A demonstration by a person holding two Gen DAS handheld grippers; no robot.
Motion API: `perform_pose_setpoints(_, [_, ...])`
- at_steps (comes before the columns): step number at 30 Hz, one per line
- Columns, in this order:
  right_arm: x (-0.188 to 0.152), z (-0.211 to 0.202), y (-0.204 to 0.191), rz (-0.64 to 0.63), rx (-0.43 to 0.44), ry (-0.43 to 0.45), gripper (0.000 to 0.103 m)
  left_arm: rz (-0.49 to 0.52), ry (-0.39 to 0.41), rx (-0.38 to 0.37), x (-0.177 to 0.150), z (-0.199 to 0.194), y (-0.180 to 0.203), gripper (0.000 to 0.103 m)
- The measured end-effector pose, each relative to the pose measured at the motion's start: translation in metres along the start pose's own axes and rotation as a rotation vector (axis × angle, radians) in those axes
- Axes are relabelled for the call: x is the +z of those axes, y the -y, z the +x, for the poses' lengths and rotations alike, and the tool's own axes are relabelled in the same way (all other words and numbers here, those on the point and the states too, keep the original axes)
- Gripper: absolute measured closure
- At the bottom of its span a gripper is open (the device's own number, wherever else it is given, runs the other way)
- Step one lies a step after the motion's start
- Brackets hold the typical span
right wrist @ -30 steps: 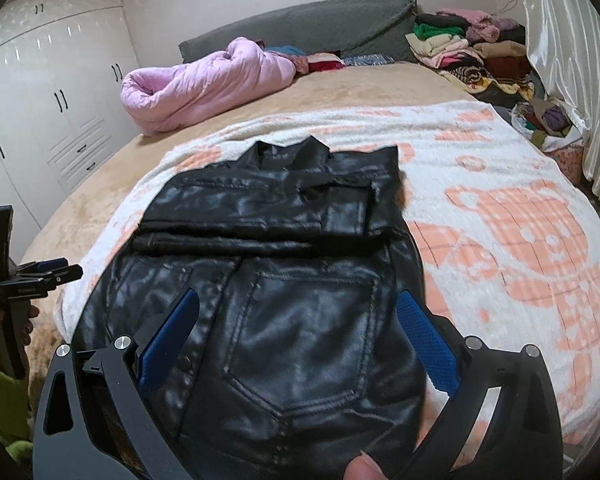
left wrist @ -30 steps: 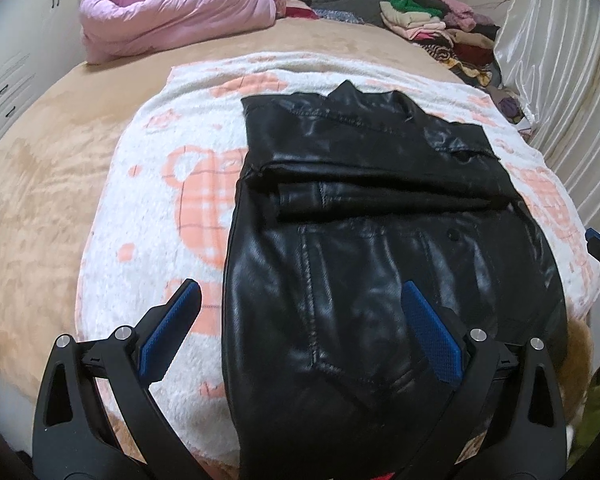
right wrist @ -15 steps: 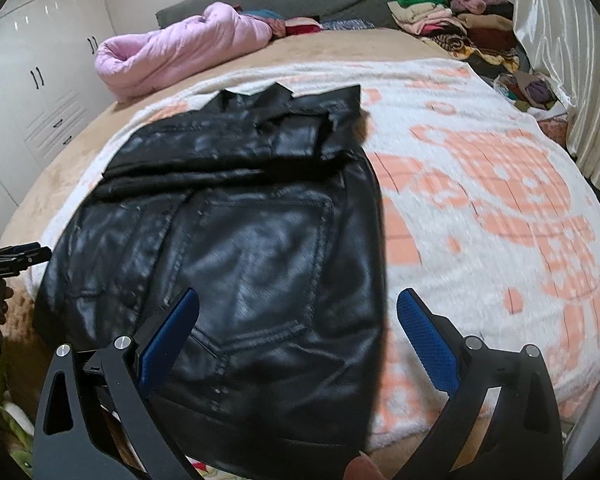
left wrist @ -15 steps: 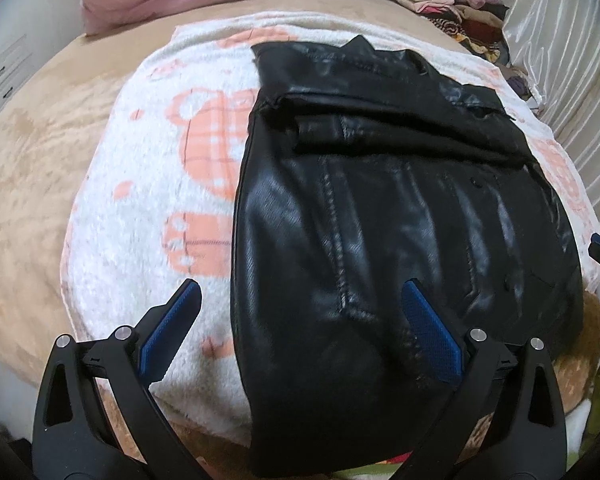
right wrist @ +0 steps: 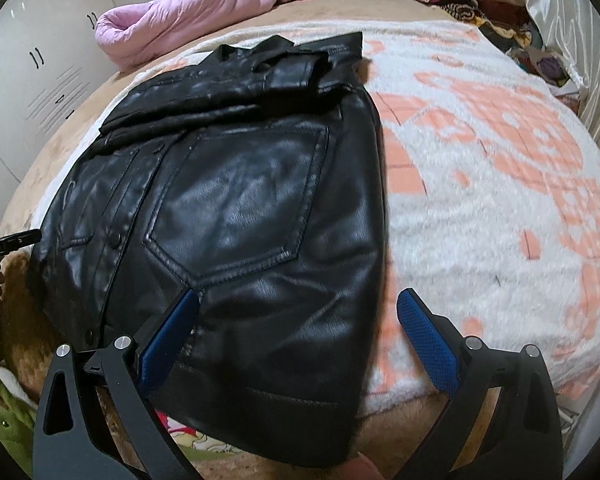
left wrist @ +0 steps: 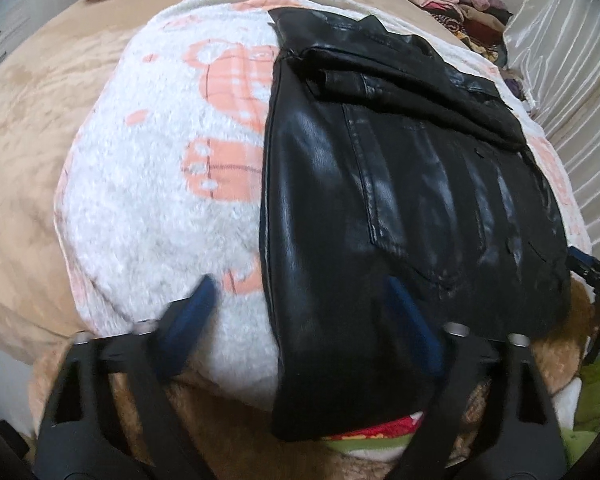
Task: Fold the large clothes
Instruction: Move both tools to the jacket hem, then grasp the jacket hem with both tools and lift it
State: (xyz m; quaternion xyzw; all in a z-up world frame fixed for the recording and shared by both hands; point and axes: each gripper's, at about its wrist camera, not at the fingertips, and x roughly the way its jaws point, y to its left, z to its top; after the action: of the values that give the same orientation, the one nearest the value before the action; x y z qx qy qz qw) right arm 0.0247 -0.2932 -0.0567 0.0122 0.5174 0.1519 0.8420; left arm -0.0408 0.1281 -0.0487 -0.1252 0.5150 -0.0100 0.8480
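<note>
Black leather jacket [right wrist: 240, 208] lies on the bed's white-and-orange blanket [right wrist: 480, 200].

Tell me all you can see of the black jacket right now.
The black jacket looks like glossy leather, with stitched patch pockets and snap buttons. It lies flat on the white and orange blanket, upper part folded across the far end, hem hanging over the near bed edge. Neither gripper's jaws press on it.

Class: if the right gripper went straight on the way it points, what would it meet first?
Most likely the jacket's near hem: the right gripper straddles its edge, open, with the blanket beside. Depth is unclear.
</note>
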Motion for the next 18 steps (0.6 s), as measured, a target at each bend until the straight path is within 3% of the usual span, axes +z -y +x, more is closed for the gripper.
perform_pose_setpoints(3, [-0.006, 0.002, 0.003, -0.004, 0.01, -0.024, 0.004, -0.006, -0.035, -0.043, -0.01, 0.003, 0.001, 0.058])
perform_pose_setpoints(10, [-0.015, 0.011, 0.007, -0.013, 0.03, -0.111, 0.005, -0.002, -0.084, -0.077, -0.028, 0.011, 0.006, 0.051])
perform_pose_setpoints(13, [-0.019, 0.014, 0.006, -0.036, 0.037, -0.144, 0.004, 0.014, -0.084, -0.06, -0.027, 0.011, 0.01, 0.06])
perform_pose_setpoints(16, [-0.023, 0.017, 0.009, -0.04, 0.069, -0.178, 0.006, 0.028, -0.078, -0.061, -0.028, 0.01, 0.012, 0.076])
perform_pose_setpoints(18, [-0.028, 0.017, 0.009, -0.054, 0.089, -0.189, 0.022, 0.023, -0.072, -0.071, -0.028, 0.007, 0.008, 0.084])
